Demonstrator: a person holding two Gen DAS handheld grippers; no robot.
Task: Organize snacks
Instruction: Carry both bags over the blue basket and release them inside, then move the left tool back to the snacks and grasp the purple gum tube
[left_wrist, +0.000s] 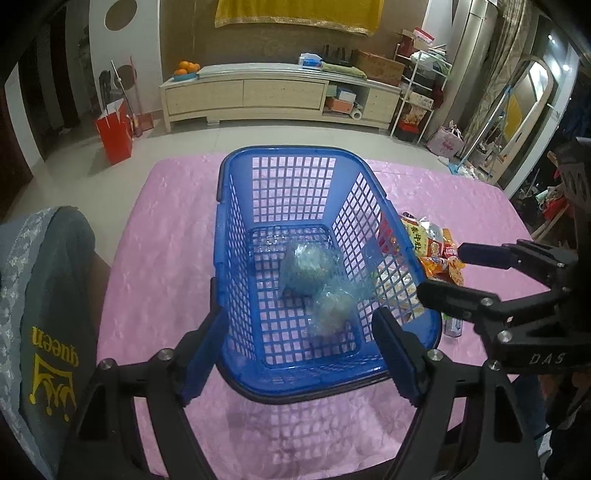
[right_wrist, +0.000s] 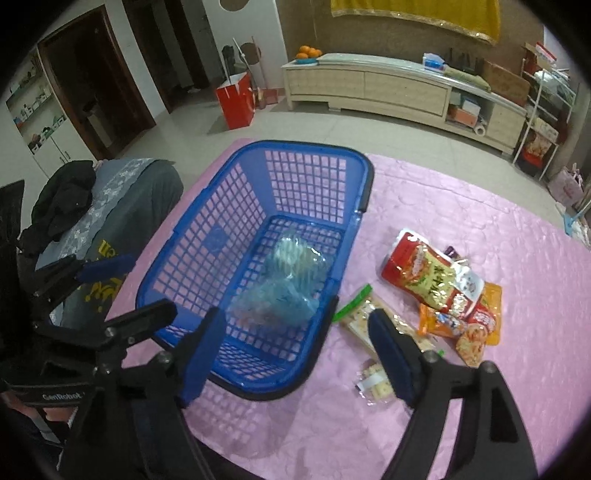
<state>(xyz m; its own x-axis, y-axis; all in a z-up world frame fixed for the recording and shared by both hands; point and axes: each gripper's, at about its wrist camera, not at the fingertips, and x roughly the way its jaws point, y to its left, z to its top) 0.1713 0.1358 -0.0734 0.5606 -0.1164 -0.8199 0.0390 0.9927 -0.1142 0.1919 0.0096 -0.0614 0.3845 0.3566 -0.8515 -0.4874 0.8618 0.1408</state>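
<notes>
A blue plastic basket (left_wrist: 291, 151) (right_wrist: 258, 147) stands on the pink tablecloth. Two clear-wrapped snack packs (left_wrist: 308, 269) (right_wrist: 291, 258) lie in its bottom. My left gripper (left_wrist: 299, 358) is open and empty above the basket's near rim. My right gripper (right_wrist: 295, 354) is open and empty over the basket's near right corner; it also shows in the left wrist view (left_wrist: 439, 275). To the right of the basket lie loose snacks: a red and yellow pouch (right_wrist: 424, 273), orange packets (right_wrist: 461, 325), a cracker pack (right_wrist: 364, 321) and a small clear pack (right_wrist: 373, 382).
A chair with a grey "queen" cover (left_wrist: 48, 295) (right_wrist: 110, 206) stands at the table's left. The pink tablecloth (left_wrist: 166, 229) (right_wrist: 498, 369) covers the table. A small bottle (left_wrist: 452, 326) lies by the basket's right corner. Beyond are the floor, a red bag (left_wrist: 114, 134) and a cabinet (left_wrist: 258, 92).
</notes>
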